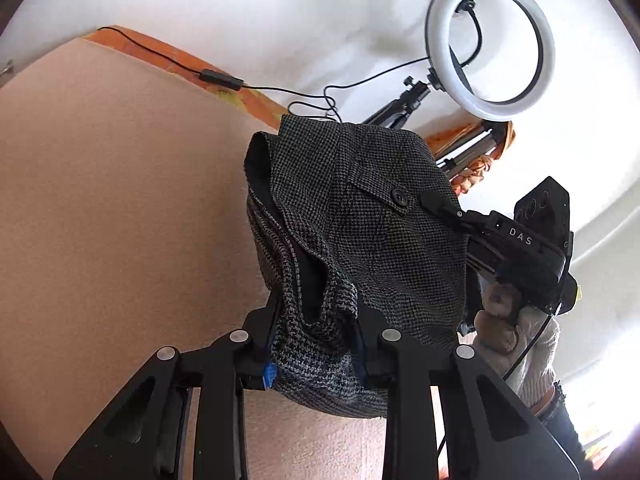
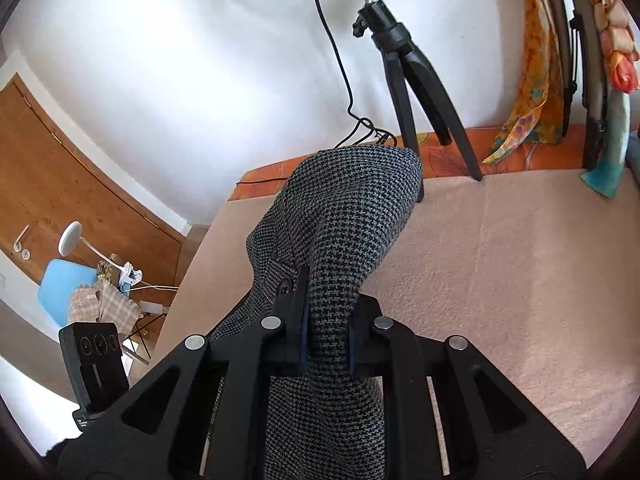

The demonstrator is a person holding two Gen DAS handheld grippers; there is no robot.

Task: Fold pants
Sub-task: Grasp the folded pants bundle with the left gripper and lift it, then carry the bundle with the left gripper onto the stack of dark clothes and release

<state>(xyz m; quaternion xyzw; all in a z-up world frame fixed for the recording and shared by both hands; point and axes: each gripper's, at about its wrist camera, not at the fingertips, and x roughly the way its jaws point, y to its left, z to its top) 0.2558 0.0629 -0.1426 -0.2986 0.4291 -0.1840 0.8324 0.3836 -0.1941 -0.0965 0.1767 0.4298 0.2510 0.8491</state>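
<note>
The pants (image 1: pixel 360 216) are dark grey houndstooth with a buttoned pocket flap. Both grippers hold them up above the pink table cover. My left gripper (image 1: pixel 316 332) is shut on a bunched edge of the fabric near the waist. In the left wrist view the right gripper (image 1: pixel 444 204) grips the pants at the right, near the pocket button, held by a gloved hand. In the right wrist view my right gripper (image 2: pixel 326 344) is shut on a thick fold of the pants (image 2: pixel 340 220), which rises in front of the camera and hides the table behind it.
A pink towel-like cover (image 2: pixel 520 260) lies over the table (image 1: pixel 80 200). A ring light (image 1: pixel 492 40) on a black tripod (image 2: pixel 416 80) stands at the table's far edge with cables (image 1: pixel 224 80). A wooden door (image 2: pixel 60 180), blue chair (image 2: pixel 60 284) and clamp lamp are to the left.
</note>
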